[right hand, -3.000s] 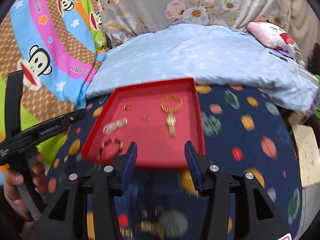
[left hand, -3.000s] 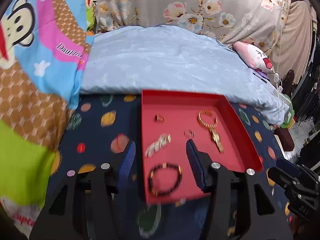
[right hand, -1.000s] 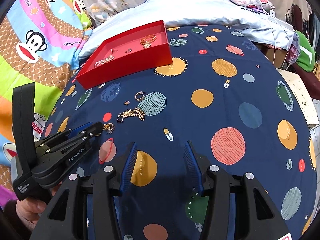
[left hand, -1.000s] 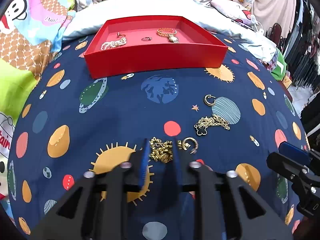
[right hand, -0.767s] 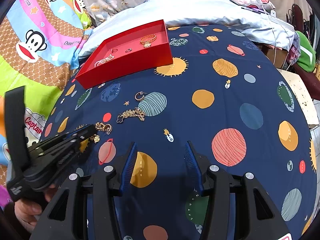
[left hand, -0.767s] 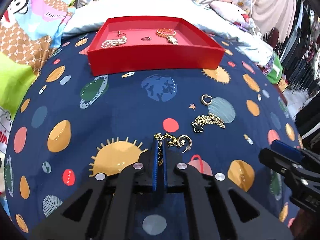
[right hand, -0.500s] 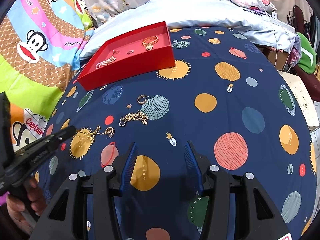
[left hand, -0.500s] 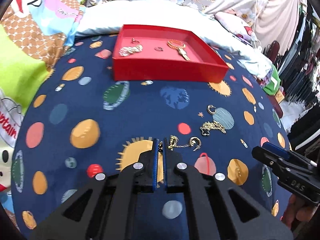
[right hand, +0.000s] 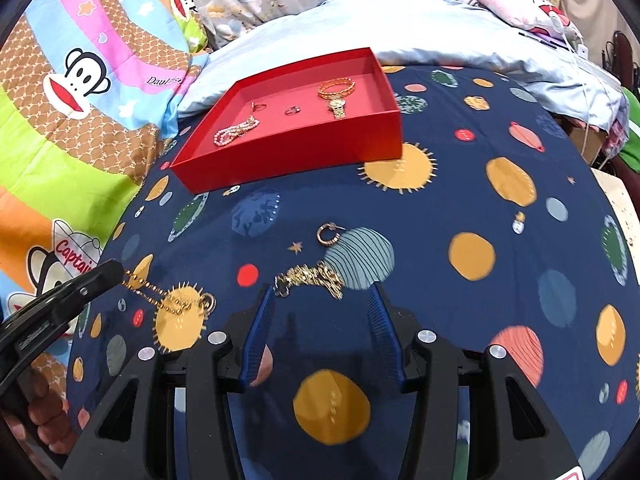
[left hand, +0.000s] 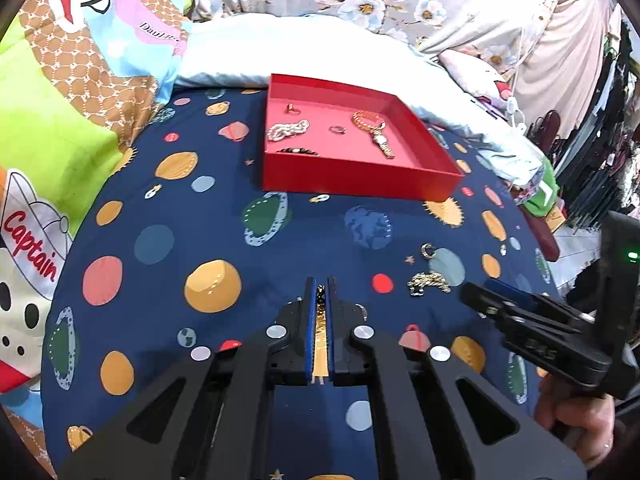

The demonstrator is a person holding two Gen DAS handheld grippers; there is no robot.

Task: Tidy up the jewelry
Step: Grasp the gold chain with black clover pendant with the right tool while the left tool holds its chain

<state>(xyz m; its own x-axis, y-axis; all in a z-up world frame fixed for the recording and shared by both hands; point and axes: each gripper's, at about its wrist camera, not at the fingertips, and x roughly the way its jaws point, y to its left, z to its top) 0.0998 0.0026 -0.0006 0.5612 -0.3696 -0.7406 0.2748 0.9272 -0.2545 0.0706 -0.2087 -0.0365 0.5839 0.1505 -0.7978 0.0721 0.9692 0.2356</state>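
My left gripper (left hand: 320, 286) is shut on a gold chain necklace (right hand: 168, 298) and holds it above the navy planet-print cloth; the chain hangs from its tip (right hand: 114, 270). My right gripper (right hand: 320, 304) is open, its fingers either side of a gold chain with a black clover charm (right hand: 310, 276), just behind it. That chain also shows in the left wrist view (left hand: 428, 282). A gold hoop earring (right hand: 329, 234) lies beyond. The red tray (left hand: 360, 178) holds a pearl bracelet (left hand: 288, 130), a gold watch (left hand: 374, 130), rings and a dark bead bracelet (left hand: 298, 151).
A pale blue pillow (right hand: 440, 28) lies behind the tray. A monkey-print quilt (right hand: 80, 80) is bunched at the left. The bed edge drops off at the right, where clothes and a box (right hand: 616, 200) stand.
My left gripper closed on the gold necklace and lifted it off the cloth. My right gripper moved forward to the clover chain, still open.
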